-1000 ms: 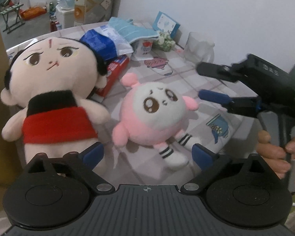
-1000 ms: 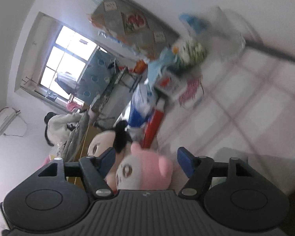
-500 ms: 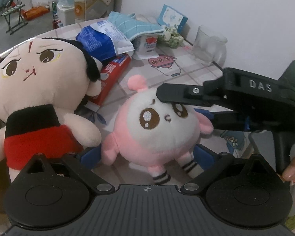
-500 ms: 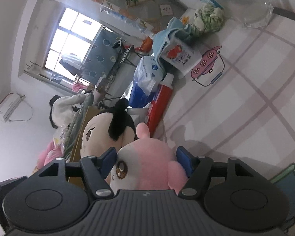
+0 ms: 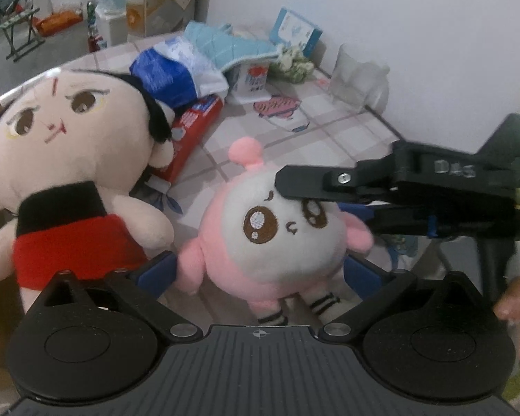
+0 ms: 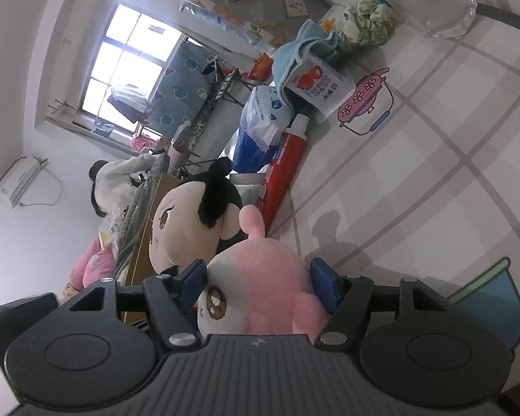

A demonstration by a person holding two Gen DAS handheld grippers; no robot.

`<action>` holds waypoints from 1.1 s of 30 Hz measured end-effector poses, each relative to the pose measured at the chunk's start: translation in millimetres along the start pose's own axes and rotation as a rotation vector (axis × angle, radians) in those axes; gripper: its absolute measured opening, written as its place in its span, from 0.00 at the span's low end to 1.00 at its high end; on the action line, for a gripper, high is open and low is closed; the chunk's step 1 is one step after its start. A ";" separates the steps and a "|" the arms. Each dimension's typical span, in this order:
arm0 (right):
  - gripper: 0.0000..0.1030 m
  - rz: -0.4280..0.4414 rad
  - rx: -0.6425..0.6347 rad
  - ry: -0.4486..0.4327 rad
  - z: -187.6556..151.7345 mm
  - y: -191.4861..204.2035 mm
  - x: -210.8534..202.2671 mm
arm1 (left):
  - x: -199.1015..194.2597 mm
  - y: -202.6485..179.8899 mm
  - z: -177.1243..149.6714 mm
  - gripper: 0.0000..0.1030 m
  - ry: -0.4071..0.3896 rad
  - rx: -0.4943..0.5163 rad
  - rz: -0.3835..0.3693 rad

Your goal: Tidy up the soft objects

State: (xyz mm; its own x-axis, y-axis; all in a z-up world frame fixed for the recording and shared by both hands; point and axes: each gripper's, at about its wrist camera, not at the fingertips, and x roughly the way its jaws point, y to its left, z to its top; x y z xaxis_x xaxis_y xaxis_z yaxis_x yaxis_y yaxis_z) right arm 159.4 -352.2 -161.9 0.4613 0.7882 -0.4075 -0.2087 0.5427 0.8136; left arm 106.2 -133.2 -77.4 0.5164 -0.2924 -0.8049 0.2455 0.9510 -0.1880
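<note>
White wall (image 5: 416, 17), bright paned window (image 6: 128, 59), wall air conditioner (image 6: 22, 182), plaid-patterned tablecloth (image 6: 450, 180), grey floor (image 5: 3, 72)

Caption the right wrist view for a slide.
Right gripper closed on the pink plush, the big-headed doll just behind on the tiled tabletop.

Right gripper (image 6: 258, 279) is reaching in sideways, its jaws having just been closing, pads now pressing both sides of the pink plush (image 6: 263, 277). Left gripper (image 5: 258, 274) is pointing downward, jaws spread wide, gripping nothing.
</note>
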 end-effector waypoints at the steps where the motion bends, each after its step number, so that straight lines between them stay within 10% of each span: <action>1: 0.50 -0.003 -0.004 0.000 -0.8 0.4 -0.3 | -3.6 -0.5 -0.1 0.99 -0.010 0.002 -0.005; 33: 0.51 0.019 0.000 0.051 -3.7 2.2 0.5 | 25.4 -12.0 -6.7 0.97 0.074 0.088 0.008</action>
State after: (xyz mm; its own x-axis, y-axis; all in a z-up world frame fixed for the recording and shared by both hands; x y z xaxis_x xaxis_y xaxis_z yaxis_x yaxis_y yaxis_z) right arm 156.0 -349.5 -161.9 0.4130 0.8119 -0.4126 -0.2170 0.5277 0.8212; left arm 110.8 -151.4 -99.3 0.4576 -0.2735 -0.8460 0.3147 0.9397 -0.1336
